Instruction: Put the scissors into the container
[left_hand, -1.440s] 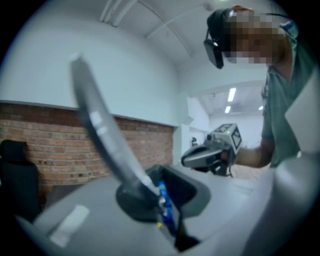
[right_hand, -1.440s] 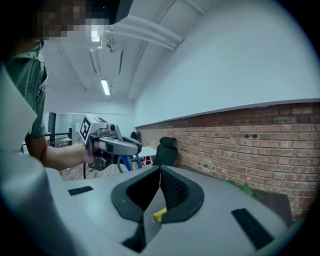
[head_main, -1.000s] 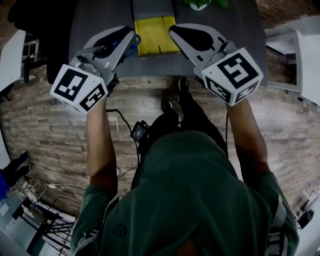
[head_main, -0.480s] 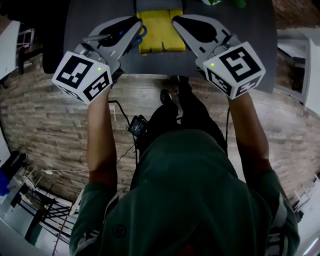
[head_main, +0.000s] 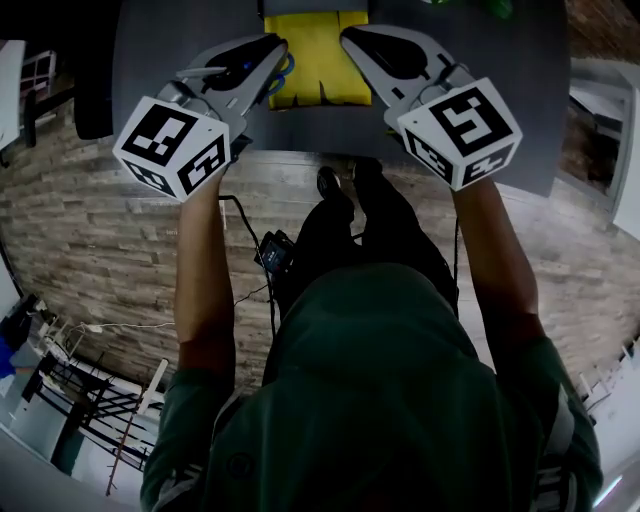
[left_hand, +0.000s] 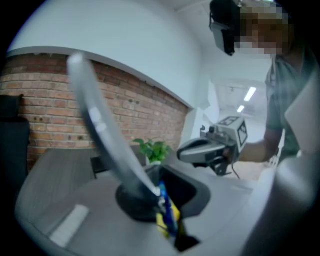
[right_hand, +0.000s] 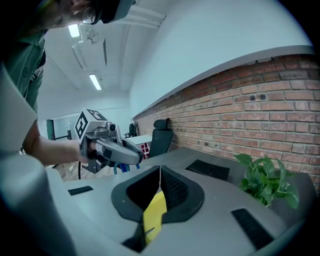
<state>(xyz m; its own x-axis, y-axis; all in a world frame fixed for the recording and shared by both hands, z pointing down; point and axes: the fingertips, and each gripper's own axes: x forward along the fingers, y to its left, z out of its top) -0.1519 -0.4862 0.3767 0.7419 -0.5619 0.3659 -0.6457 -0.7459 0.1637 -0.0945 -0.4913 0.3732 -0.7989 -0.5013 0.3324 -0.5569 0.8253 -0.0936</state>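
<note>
A yellow container (head_main: 318, 55) lies on the dark grey table (head_main: 500, 100), just past its near edge. My left gripper (head_main: 272, 47) hangs at the container's left side, shut on the scissors. Their blue handles (head_main: 284, 70) poke out beside the jaws. In the left gripper view the silver blades (left_hand: 100, 125) rise up and to the left, away from the left gripper (left_hand: 160, 192), with the blue handle (left_hand: 169, 212) pinched between the pads. My right gripper (head_main: 352, 40) is at the container's right side, shut and empty. Its own view shows the yellow container (right_hand: 156, 210) through the jaw gap.
A green potted plant (right_hand: 265, 182) stands at the far side of the table, also seen as the plant (left_hand: 152, 149). A black office chair (right_hand: 160, 137) stands off to the left by the brick wall. Below the table edge are wood-look floor (head_main: 90, 230), cables and the person's legs.
Both grippers have edged a little forward over the table's near edge, towards the yellow container. The left one still grips the scissors; the right one stays shut.
</note>
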